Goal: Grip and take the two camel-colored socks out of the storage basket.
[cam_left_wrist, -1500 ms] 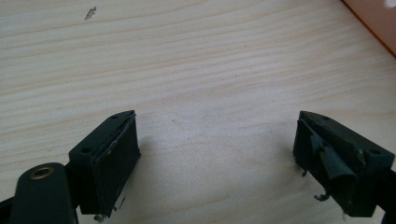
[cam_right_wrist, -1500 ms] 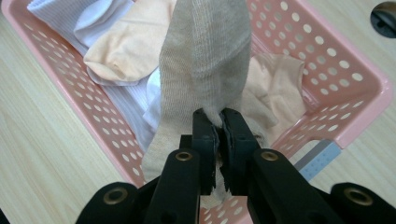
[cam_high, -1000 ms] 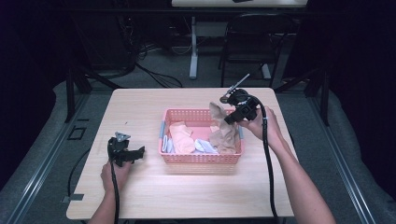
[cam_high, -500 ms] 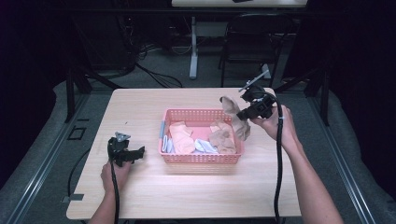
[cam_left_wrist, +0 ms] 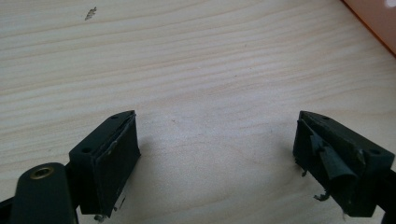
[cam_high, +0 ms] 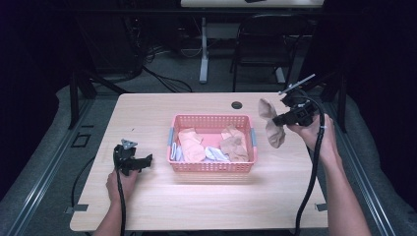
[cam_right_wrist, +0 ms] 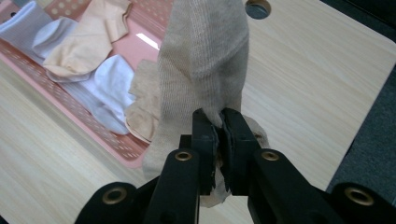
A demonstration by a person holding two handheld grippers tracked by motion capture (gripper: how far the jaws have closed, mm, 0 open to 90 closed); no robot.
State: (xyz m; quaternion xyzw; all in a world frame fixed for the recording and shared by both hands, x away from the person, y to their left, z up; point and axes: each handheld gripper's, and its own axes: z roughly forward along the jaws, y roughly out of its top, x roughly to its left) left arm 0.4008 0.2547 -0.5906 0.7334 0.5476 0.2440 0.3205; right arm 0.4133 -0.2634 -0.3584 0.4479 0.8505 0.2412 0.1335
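A beige sock (cam_high: 272,125) hangs in the air to the right of the pink basket (cam_high: 212,166), with my right gripper (cam_high: 280,118) shut on it. In the right gripper view the jaws pinch the sock (cam_right_wrist: 203,60) near its middle, and my right gripper (cam_right_wrist: 219,121) holds it above the table beside the basket (cam_right_wrist: 93,128). The basket holds several socks, peach, tan and white. My left gripper (cam_high: 147,160) rests low on the table to the left of the basket, held by a hand. Its jaws stand wide apart over bare wood in the left gripper view, my left gripper (cam_left_wrist: 217,144) holding nothing.
The wooden table (cam_high: 162,206) has a round cable hole (cam_high: 237,104) behind the basket. Black cables trail from both grippers. A chair (cam_high: 268,44) and desk legs stand on the floor behind the table. A corner of the basket (cam_left_wrist: 373,21) shows at the upper right of the left gripper view.
My right gripper has carried the beige sock up out of the basket and over to the right of it. The left gripper has stayed where it was.
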